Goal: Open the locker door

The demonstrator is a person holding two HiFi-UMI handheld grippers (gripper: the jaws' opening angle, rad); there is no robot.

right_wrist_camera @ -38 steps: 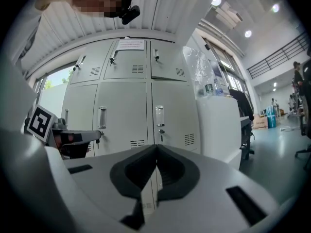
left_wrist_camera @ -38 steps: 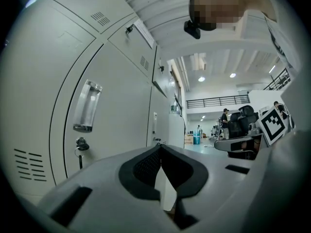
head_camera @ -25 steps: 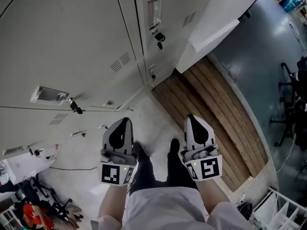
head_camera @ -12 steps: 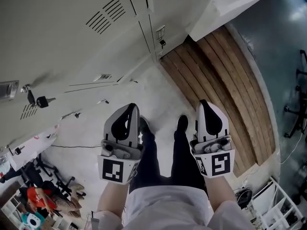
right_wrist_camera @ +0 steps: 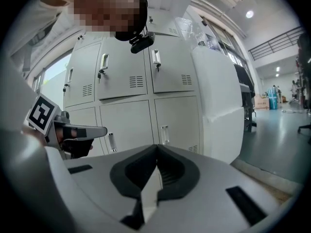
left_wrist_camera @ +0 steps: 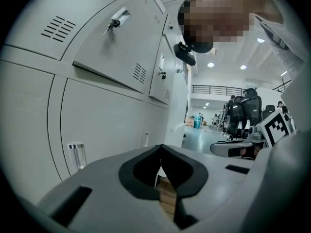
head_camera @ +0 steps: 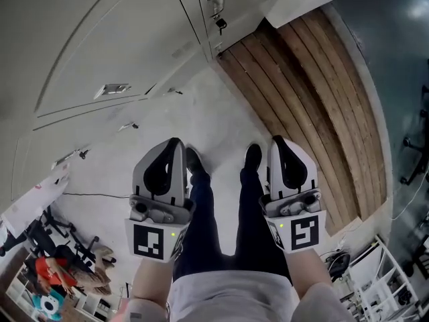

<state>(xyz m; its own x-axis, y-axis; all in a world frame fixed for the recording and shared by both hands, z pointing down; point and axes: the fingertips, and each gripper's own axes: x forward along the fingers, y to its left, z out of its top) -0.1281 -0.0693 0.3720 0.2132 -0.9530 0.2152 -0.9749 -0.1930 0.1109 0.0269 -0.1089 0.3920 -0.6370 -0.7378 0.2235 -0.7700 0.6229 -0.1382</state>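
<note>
I hold both tools low in front of my legs, well apart from the lockers. My left tool (head_camera: 175,143) sits at the lower centre-left of the head view, its jaws pressed together with nothing between them. My right tool (head_camera: 279,141) sits level with it at the lower centre-right, its jaws likewise closed and empty. Between them my dark trouser legs (head_camera: 214,220) run down to black shoes (head_camera: 253,157) on the pale concrete floor (head_camera: 194,113).

The bank of lockers (head_camera: 100,39) fills the upper left of the head view, its grey doors closed wherever I can see them. A key (head_camera: 220,24) hangs from a lock near the top centre, just under a recessed handle (head_camera: 216,2).

In the right gripper view the locker doors (right_wrist_camera: 175,120) stand ahead at the centre — each lower one with a small upright pull (right_wrist_camera: 164,134) — apart from the closed jaw tips. A strip of wooden planks (head_camera: 301,92) crosses the upper right of the head view, beside the end of the lockers.
</note>
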